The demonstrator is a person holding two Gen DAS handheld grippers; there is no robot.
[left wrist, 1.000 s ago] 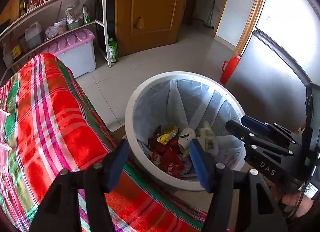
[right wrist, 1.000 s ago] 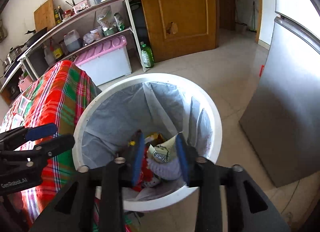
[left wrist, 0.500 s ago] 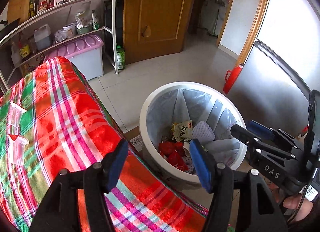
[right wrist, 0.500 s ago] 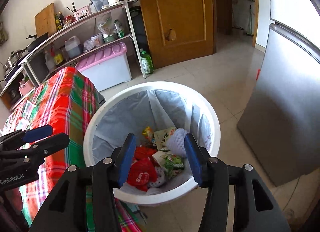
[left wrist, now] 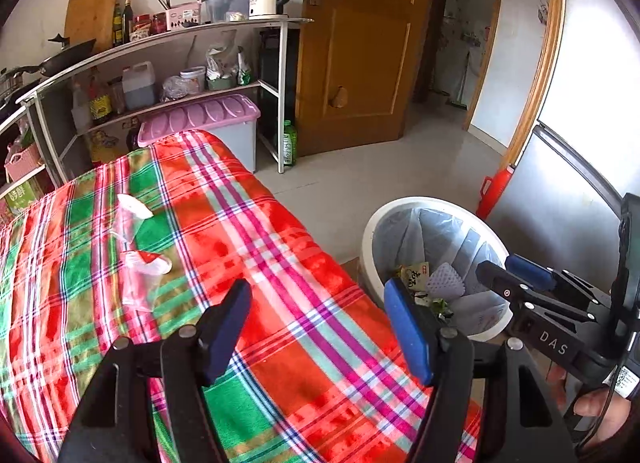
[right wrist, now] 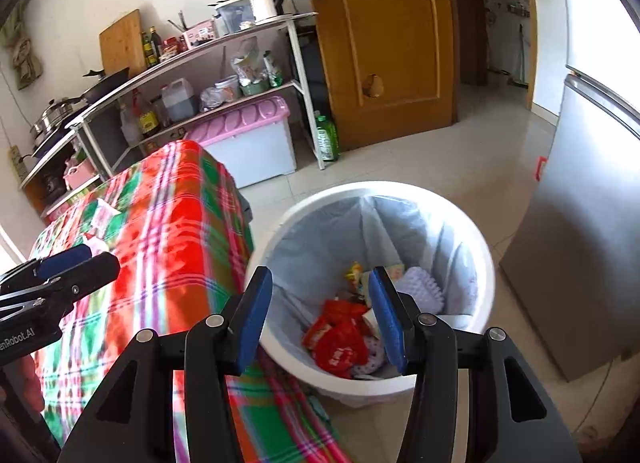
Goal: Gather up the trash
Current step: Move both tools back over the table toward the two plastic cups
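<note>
A white trash bin [right wrist: 486, 259] lined with a pale bag stands on the floor beside the table, holding red wrappers [right wrist: 338, 339] and other trash. My right gripper [right wrist: 320, 319] hangs above the bin, open, nothing between its blue pads. My left gripper [left wrist: 318, 327] is over the checked tablecloth [left wrist: 248, 247], its jaws opening with nothing between them. Two clear plastic cups [left wrist: 138, 271] with red inside lie on the cloth, ahead and to the left of the left gripper. The bin [left wrist: 374, 231] sits at the right in the left wrist view, with the right gripper [left wrist: 516, 275] over it.
A metal shelf rack [left wrist: 280, 63] with bottles, jars and a kettle lines the back wall, a pink-lidded box [left wrist: 208, 119] under it. A wooden door [left wrist: 360, 47] stands behind. A grey fridge [right wrist: 580, 223] flanks the bin on the right. A green bottle [right wrist: 326, 135] stands on the floor.
Both grippers pulled back and rose from the bin. The right one let its wrapper fall into the bin and opened. The left view swung left onto the table, showing the cups.
</note>
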